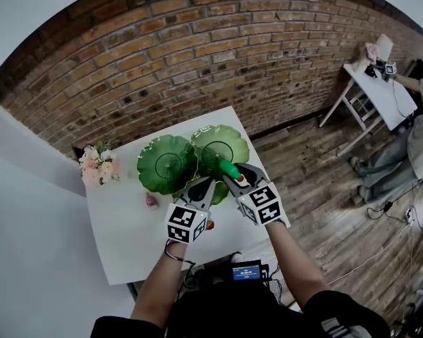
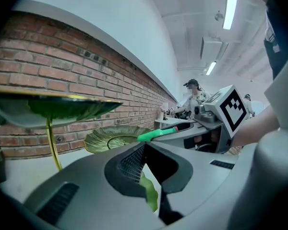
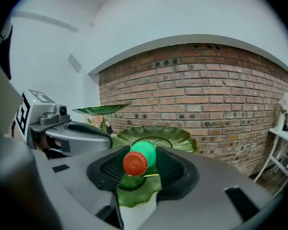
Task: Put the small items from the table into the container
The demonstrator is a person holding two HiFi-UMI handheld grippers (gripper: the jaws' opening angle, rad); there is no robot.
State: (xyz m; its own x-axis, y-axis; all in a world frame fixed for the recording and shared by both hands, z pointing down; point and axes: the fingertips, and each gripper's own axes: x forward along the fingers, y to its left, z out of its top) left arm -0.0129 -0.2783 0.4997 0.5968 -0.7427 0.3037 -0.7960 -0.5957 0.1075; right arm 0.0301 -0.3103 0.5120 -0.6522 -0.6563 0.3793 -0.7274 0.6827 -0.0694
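Note:
My right gripper is shut on a small green bottle with a red cap. It holds the bottle over the low leaf dish of a green tiered stand. The stand also has a tall leaf plate and a middle one. My left gripper sits just to the left of the right one, shut with nothing in it; the low dish shows through the slit between its jaws. A small pink item and a small red item lie on the white table.
A pot of pink flowers stands at the table's far left corner. A brick wall runs behind the table. On the right, a person works at a white folding table. The floor is wood.

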